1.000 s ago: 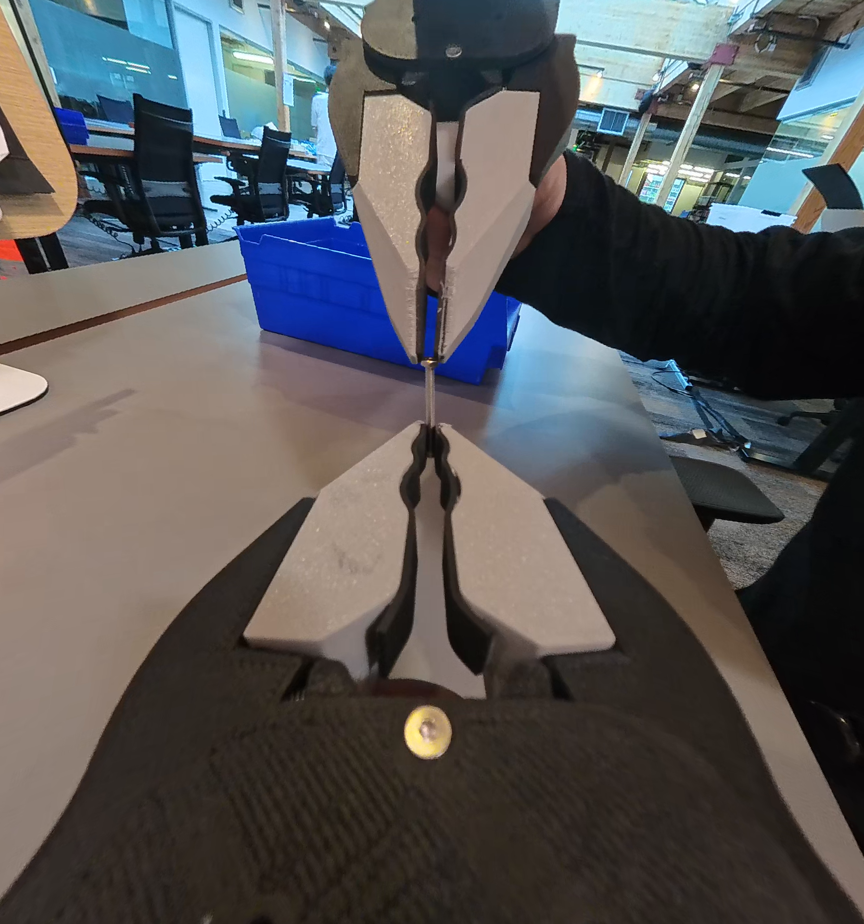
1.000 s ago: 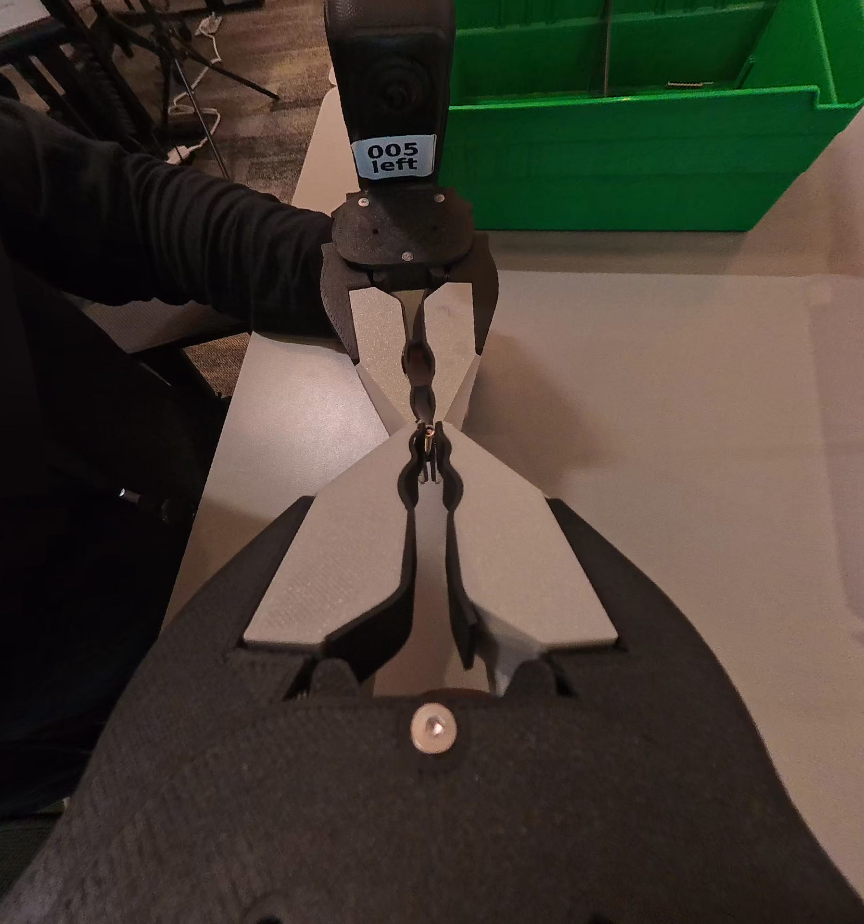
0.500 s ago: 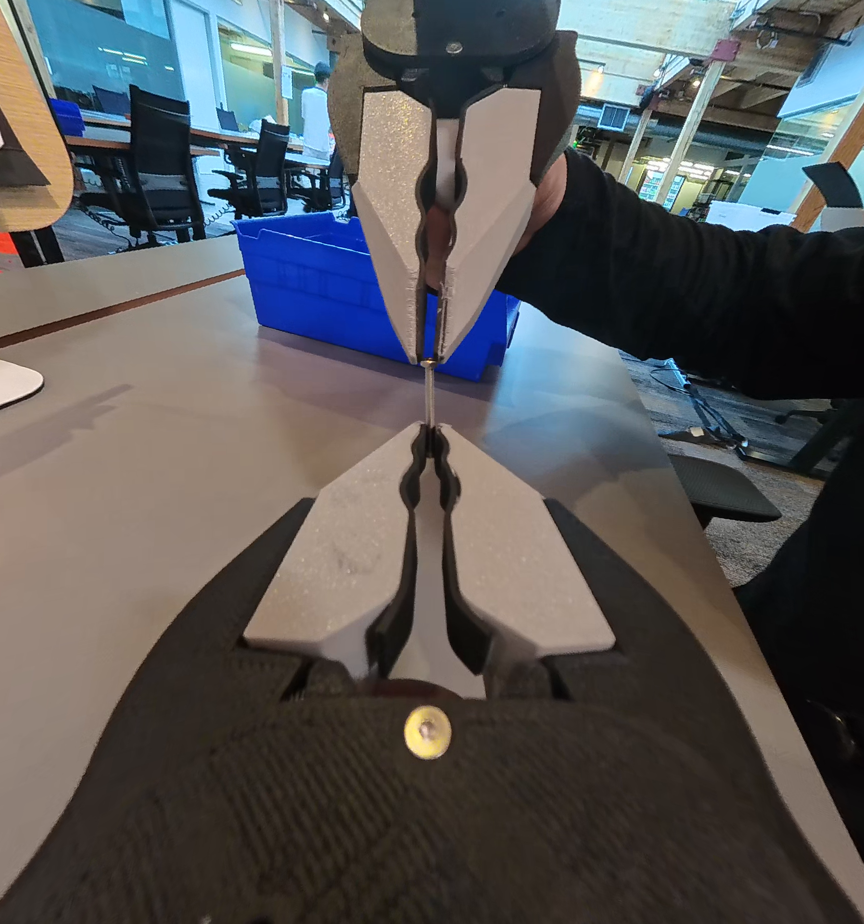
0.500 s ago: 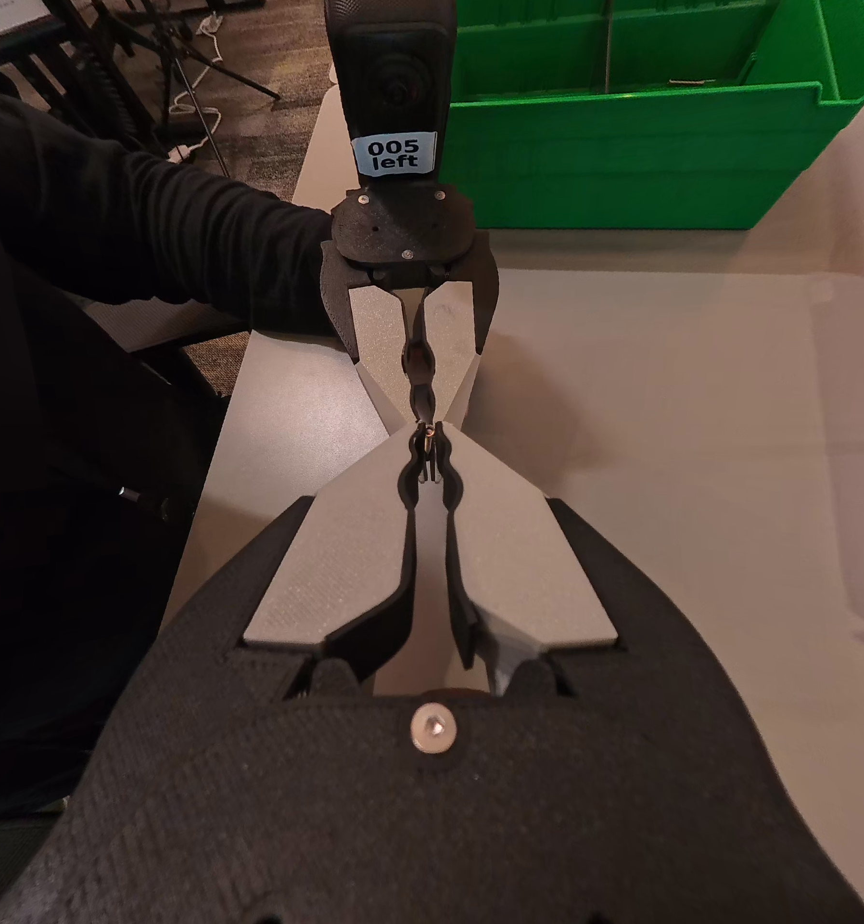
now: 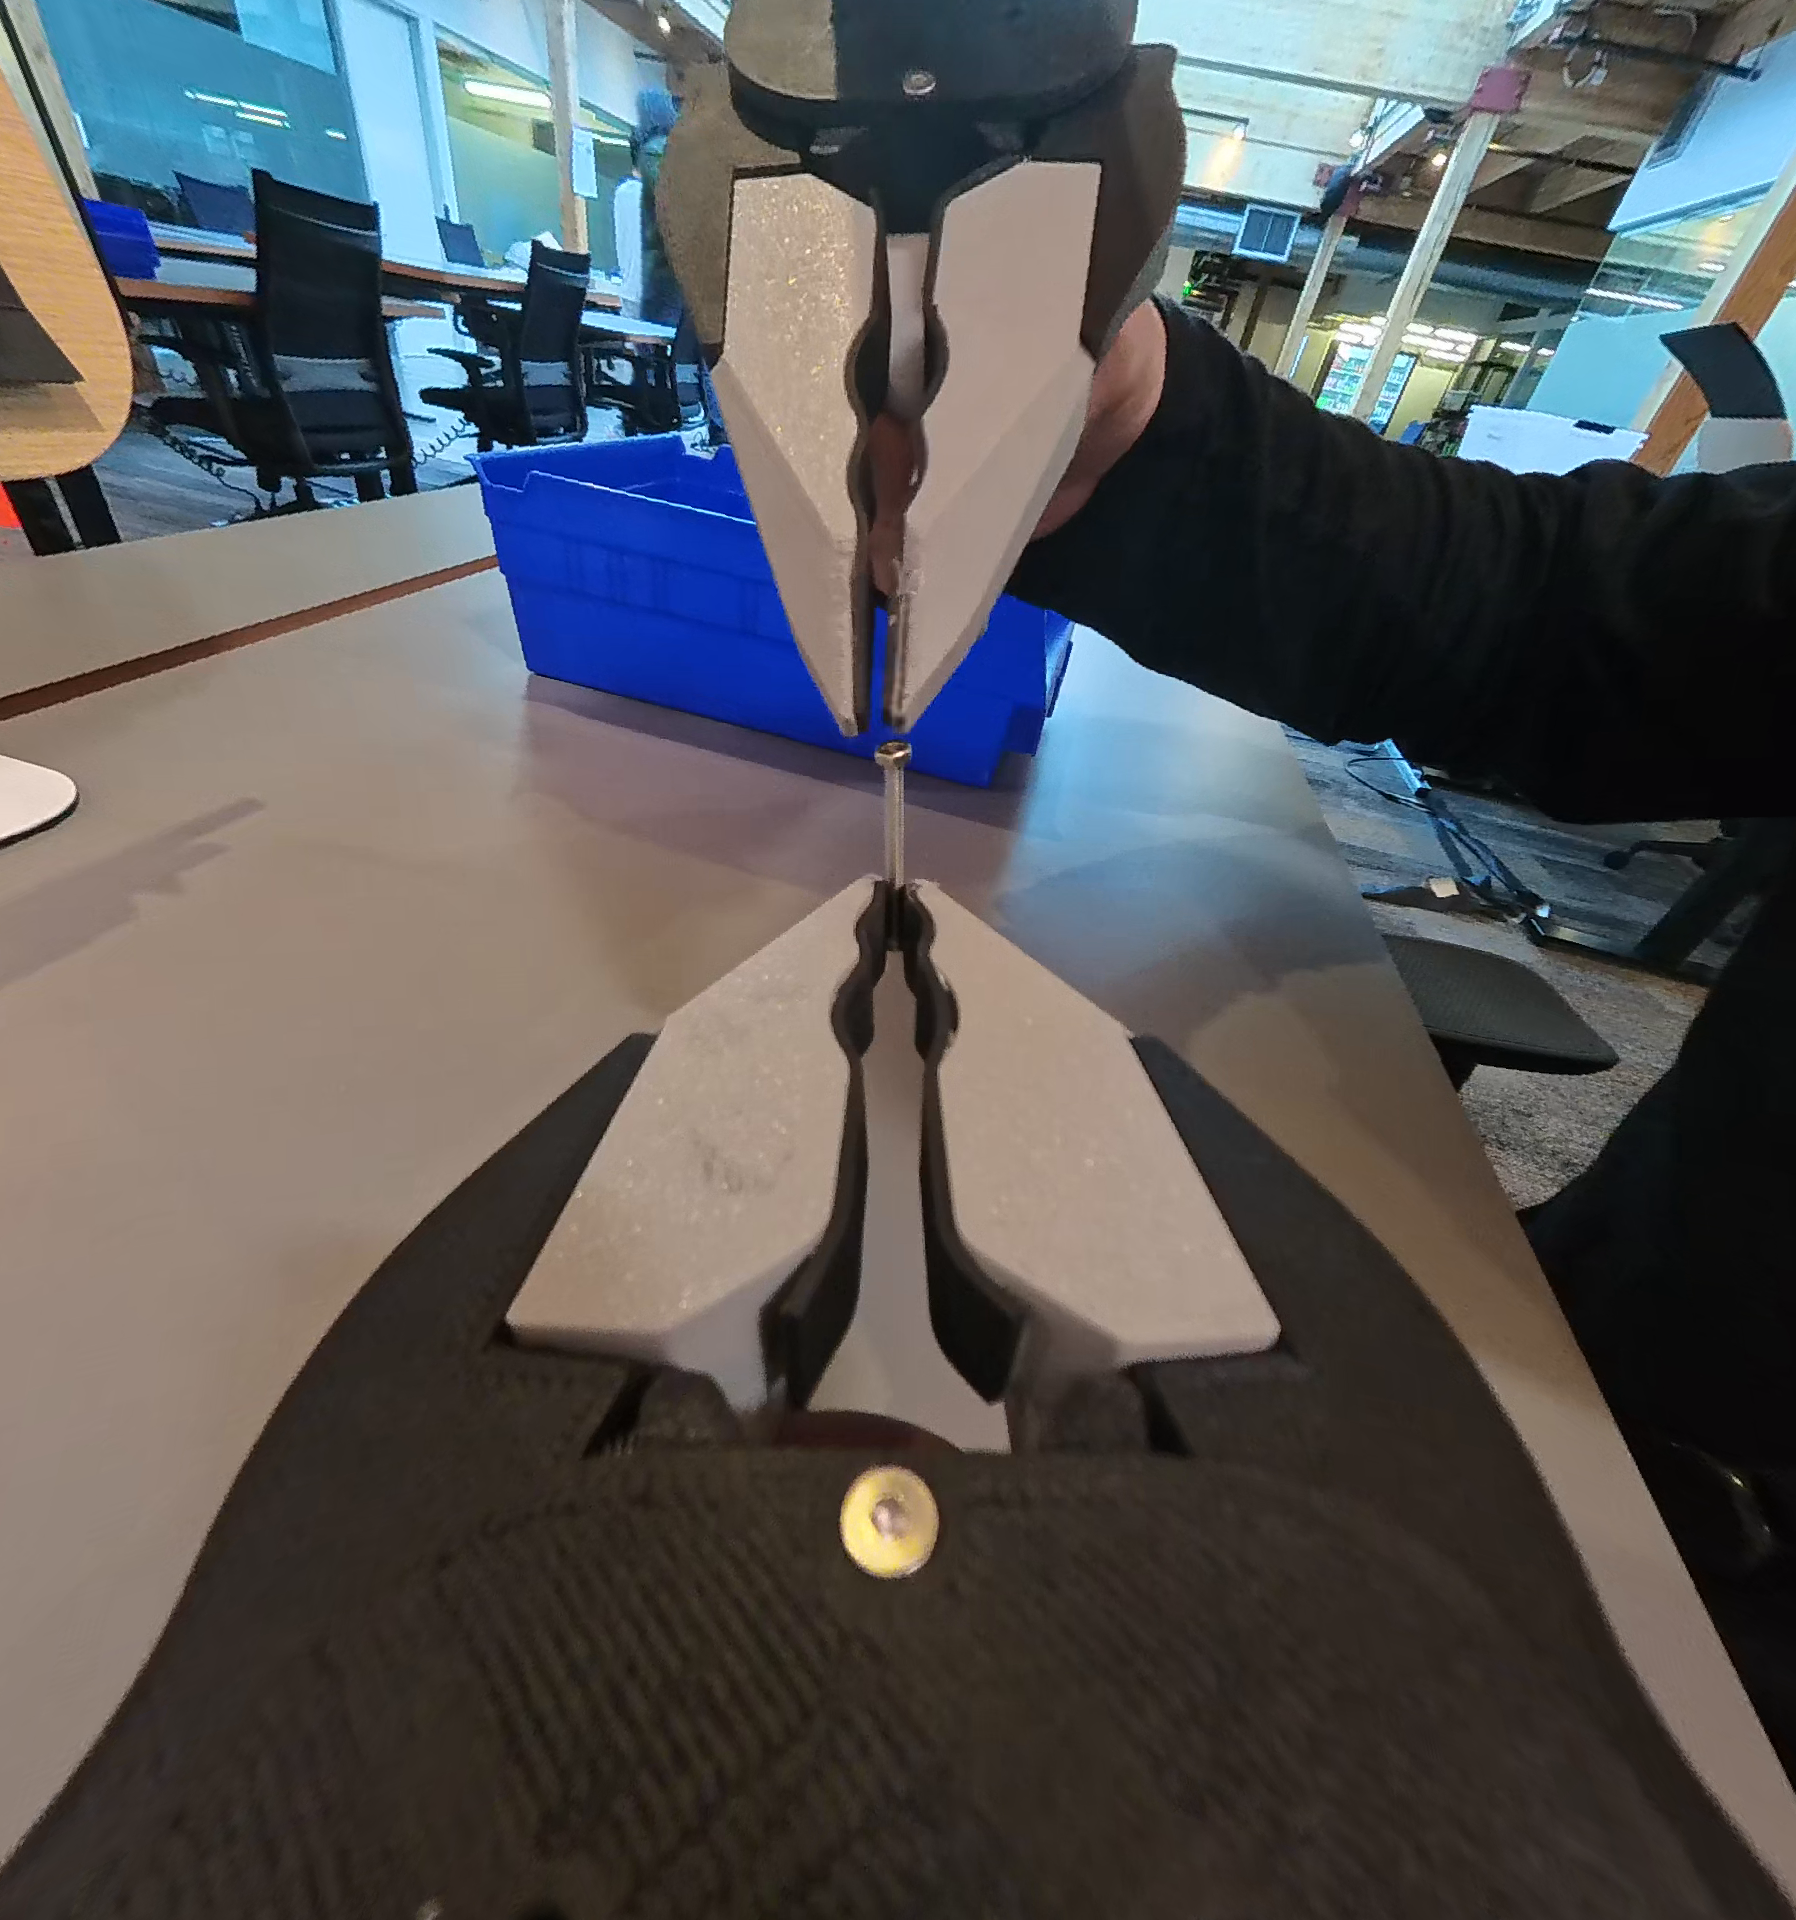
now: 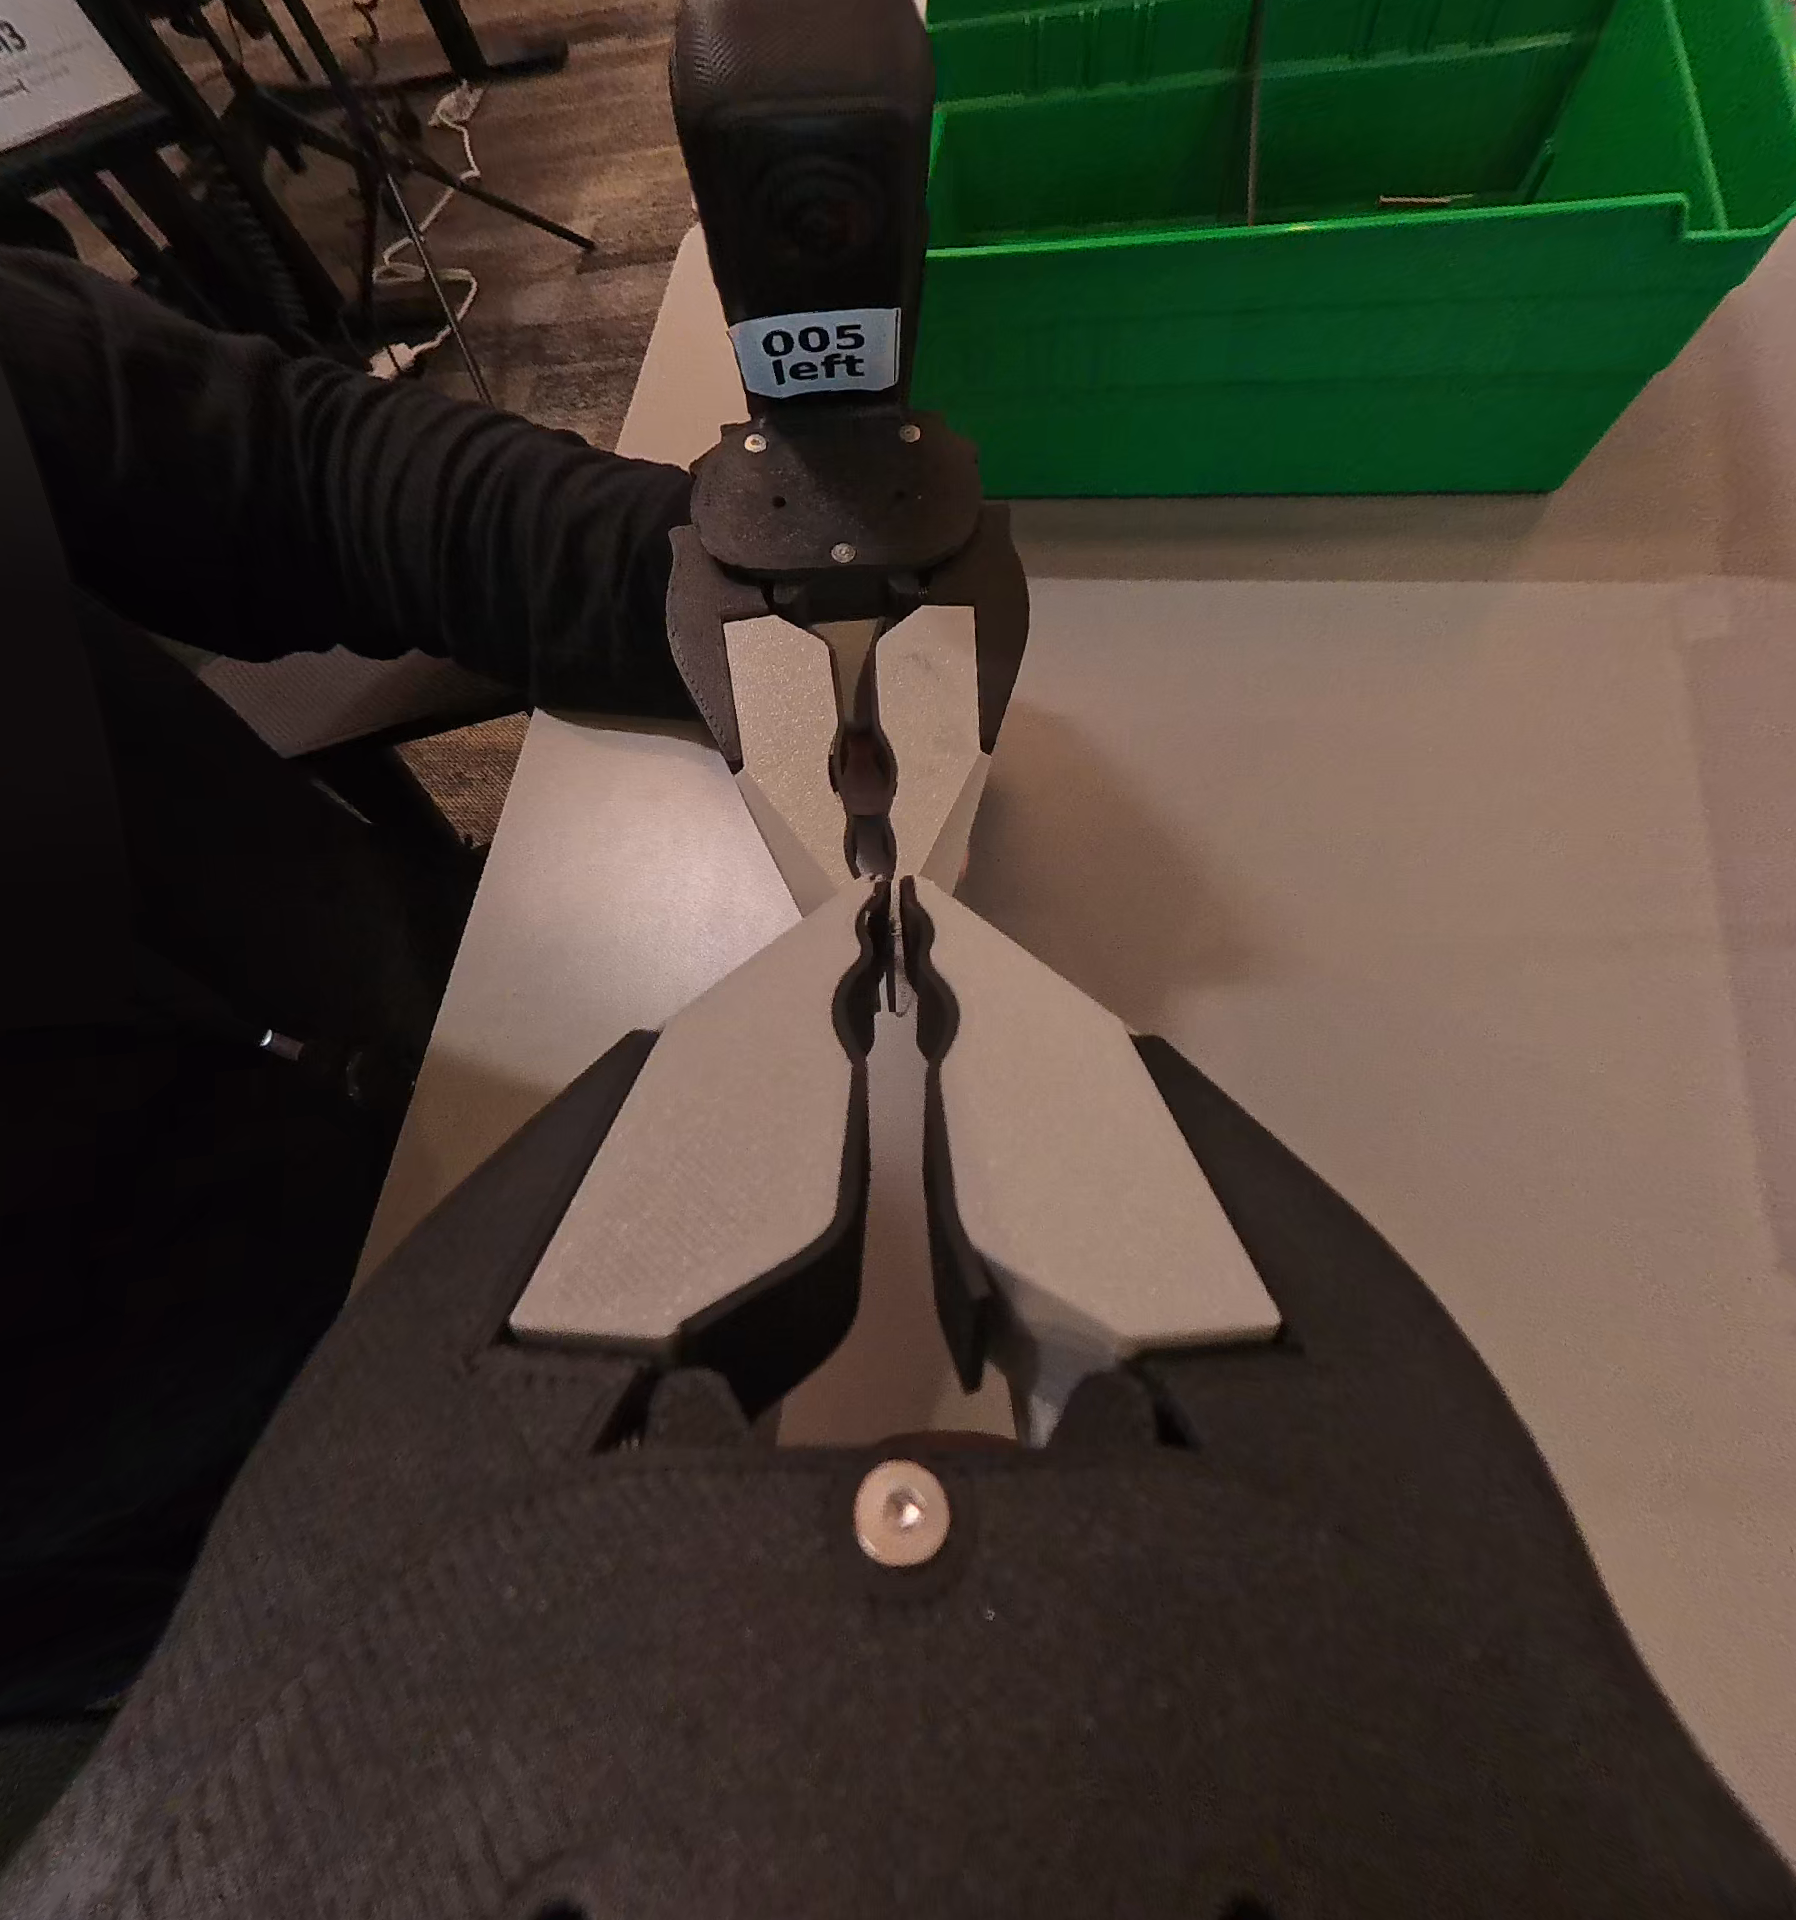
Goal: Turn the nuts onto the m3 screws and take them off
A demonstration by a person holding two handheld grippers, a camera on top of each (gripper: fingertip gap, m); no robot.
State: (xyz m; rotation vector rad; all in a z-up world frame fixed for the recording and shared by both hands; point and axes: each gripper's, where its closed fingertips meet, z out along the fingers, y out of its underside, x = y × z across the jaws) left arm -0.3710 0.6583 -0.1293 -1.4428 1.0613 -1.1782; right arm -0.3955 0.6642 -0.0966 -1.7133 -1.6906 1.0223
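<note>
In the left wrist view my left gripper (image 5: 892,888) is shut on a thin M3 screw (image 5: 892,821) that sticks out forward over the table. A small nut (image 5: 892,755) sits at the screw's far end. My right gripper (image 5: 876,722) faces it from the far side, its tips just above the nut and apart from it, with a narrow gap between the fingers. In the right wrist view the right gripper (image 6: 892,888) meets the left gripper (image 6: 878,868) tip to tip. A sliver of metal (image 6: 896,971) shows through the right gripper's gap.
A blue bin (image 5: 665,582) stands behind the grippers on the grey table (image 5: 302,987). A green divided bin (image 6: 1289,343) stands at the far end in the right wrist view. A person's black sleeve (image 5: 1445,603) reaches in. The table edge runs close on the person's side. The grippers are tip to tip, or close to it.
My right gripper has let go of the nut and drawn back a little from the screw's end, so the nut now shows bare. The left gripper still holds the screw.
</note>
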